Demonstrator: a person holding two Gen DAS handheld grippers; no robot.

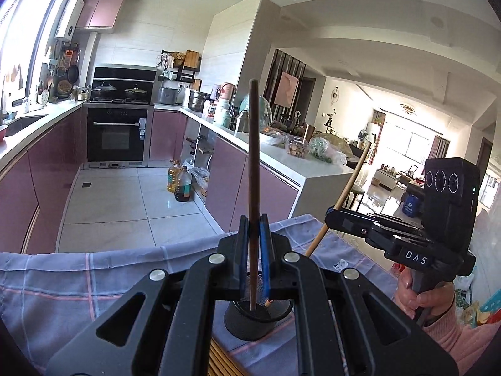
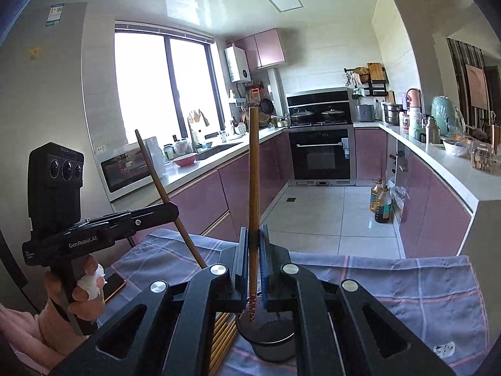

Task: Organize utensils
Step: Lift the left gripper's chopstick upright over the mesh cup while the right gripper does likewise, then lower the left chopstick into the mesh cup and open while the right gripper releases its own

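Both pairs of jaws are pinching a chopstick each: our left gripper (image 1: 253, 250) clamps a dark brown chopstick (image 1: 253, 163) between its blue pads, and our right gripper (image 2: 253, 260) clamps a lighter, reddish-brown chopstick (image 2: 254, 181) the same way. Each stick stands nearly upright, its lower tip dipping into the mouth of a black mesh holder (image 1: 258, 316) that sits directly below the jaws. From the left camera, we see the right gripper off to the side with its pale chopstick slanting down towards the holder. From the right camera, we see the left gripper (image 2: 173, 211) with its dark stick leaning the other way. Our holder rests on a blue-grey checked cloth (image 2: 407, 285) covering the tabletop, and a slatted bamboo mat (image 2: 224, 332) lies just beside it. Beyond the cloth stretches a kitchen with mauve cabinets (image 2: 435, 206), a black oven (image 2: 321, 153) and a tiled floor (image 1: 125, 200).
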